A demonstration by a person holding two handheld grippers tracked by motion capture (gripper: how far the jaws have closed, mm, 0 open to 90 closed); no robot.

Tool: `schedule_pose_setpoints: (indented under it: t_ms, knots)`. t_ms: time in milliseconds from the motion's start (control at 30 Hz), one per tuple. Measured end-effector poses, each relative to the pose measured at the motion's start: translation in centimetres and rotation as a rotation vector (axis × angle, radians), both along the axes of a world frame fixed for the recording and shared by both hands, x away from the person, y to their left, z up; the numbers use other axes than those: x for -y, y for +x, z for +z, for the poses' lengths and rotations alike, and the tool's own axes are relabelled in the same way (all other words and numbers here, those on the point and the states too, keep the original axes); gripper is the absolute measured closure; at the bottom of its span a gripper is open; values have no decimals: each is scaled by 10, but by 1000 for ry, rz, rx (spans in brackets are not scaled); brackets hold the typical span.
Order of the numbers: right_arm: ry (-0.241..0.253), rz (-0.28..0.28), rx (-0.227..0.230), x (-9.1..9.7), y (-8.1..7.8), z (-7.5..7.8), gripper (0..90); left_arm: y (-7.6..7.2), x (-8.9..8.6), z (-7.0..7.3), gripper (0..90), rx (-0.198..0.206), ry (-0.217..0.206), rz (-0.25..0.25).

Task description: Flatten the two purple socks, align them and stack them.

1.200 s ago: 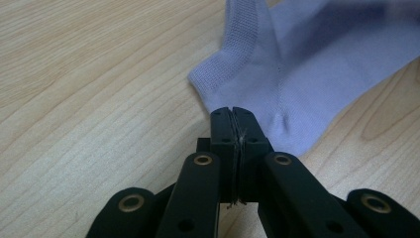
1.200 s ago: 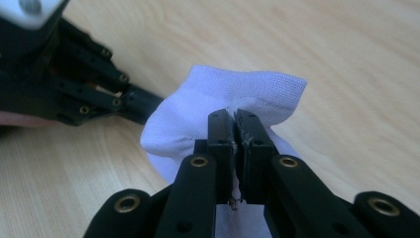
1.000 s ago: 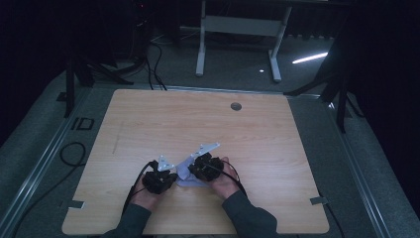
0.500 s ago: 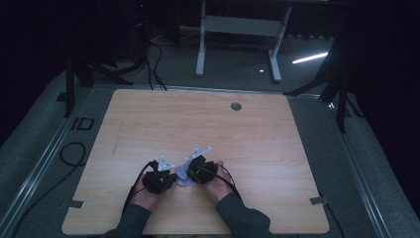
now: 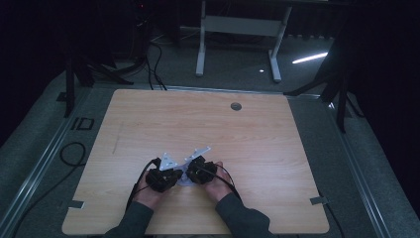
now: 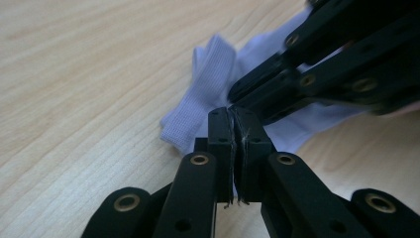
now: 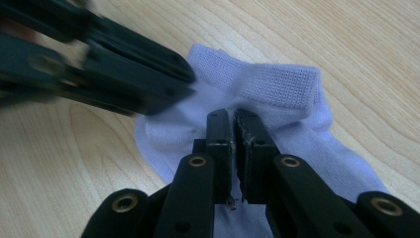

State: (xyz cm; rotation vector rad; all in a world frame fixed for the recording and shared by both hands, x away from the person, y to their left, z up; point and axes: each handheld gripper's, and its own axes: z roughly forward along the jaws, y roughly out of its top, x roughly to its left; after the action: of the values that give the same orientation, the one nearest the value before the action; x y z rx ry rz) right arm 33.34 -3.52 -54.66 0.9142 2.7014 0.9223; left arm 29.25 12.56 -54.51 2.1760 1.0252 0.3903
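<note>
Both grippers, left (image 6: 232, 111) and right (image 7: 233, 114), fingers clenched, are pinching the sock (image 7: 277, 84) between them, likely needing a pull apart next.

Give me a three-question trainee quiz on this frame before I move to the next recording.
1. True or false: the white knitted cotton sock lies on the pale wooden tabletop.
2. How do the left tongs stand? A) wide open B) shut C) out of view
3. Fill in: the right tongs stand shut with their tips over the sock's ribbed ____.

Key
1. True.
2. B.
3. Cuff; whether either pair of tongs pinches fabric cannot be told.
</note>
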Motion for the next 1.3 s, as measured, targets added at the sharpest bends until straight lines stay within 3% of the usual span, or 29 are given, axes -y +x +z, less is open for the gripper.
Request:
schedule_pose_setpoints:
  t_ms: [133, 300, 467, 600, 700, 933, 1000, 1133, 1300]
  knots:
    - [0, 2, -7, 0, 0, 0, 839, 6, 3, -7, 865, -3, 74, 14]
    - [16, 27, -3, 4, 0, 5, 771, 5, 5, -8, 866, 9, 77, 22]
    - [110, -37, 50, 35, 3, 37, 758, 5, 4, -8, 867, 3, 67, 27]
    - [114, -95, 71, 65, 8, 52, 754, 5, 4, -8, 867, 2, 69, 28]
    - [94, -118, 65, 80, 8, 49, 742, 5, 4, -8, 868, 1, 68, 30]
    - [58, -153, -4, 94, 0, 22, 628, 5, 4, -9, 868, -1, 66, 34]
    - [51, -161, -16, 96, 0, 18, 679, 5, 4, -9, 868, -1, 65, 36]
    - [49, -167, -10, 99, 0, 20, 878, 4, 4, -9, 869, -2, 67, 33]
    - [58, -182, 28, 107, -4, 31, 897, 4, 4, -9, 869, 0, 67, 36]
